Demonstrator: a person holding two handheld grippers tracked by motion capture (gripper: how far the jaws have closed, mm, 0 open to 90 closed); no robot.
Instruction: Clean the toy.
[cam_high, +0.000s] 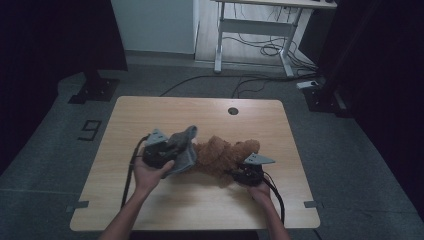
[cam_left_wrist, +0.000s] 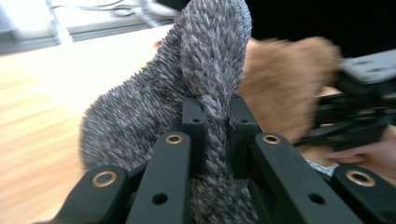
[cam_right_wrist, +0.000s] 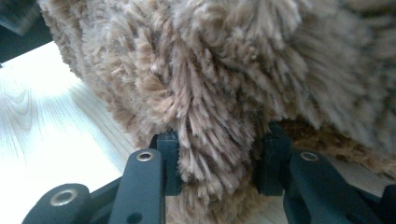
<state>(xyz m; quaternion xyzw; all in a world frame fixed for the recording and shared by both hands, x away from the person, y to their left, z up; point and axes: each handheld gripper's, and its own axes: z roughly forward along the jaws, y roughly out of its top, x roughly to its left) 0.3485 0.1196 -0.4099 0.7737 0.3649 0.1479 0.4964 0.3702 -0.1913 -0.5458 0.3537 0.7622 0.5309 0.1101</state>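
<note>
Pale wood forms the top of a table (cam_high: 150, 115) with rounded corners, seen from above, standing on a grey floor (cam_high: 350, 165). A small round hole (cam_high: 233, 111) sits near its far edge. Beyond the table, a white desk frame (cam_high: 250, 30) stands over loose cables.

A person's two forearms come in from the near edge, each hand holding a black gripper. Between them, at the middle of the table, lies a brown plush toy (cam_high: 222, 156) with long shaggy fur. A grey fuzzy cloth (cam_high: 184, 150) lies against the toy's left side, touching it, and lifts off the tabletop.

The left gripper (cam_high: 172, 150) holds that grey cloth. In the left gripper view, the jaws are pressed close together with a thin fold of the grey cloth (cam_left_wrist: 210, 93) pinched tightly between them; the rest of the cloth rises above the jaws in a tall flap. The brown plush toy (cam_left_wrist: 285, 88) shows blurred just behind it, with the other gripper (cam_left_wrist: 359, 107) at the far right.

The right gripper (cam_high: 239, 173) sits at the toy's right side, near the table's front. In the right gripper view, its jaws stand partly apart and clamp a thick tuft of the brown plush toy (cam_right_wrist: 219, 93), with fur bulging above and between them. The pale table (cam_right_wrist: 46, 135) shows at the left.
</note>
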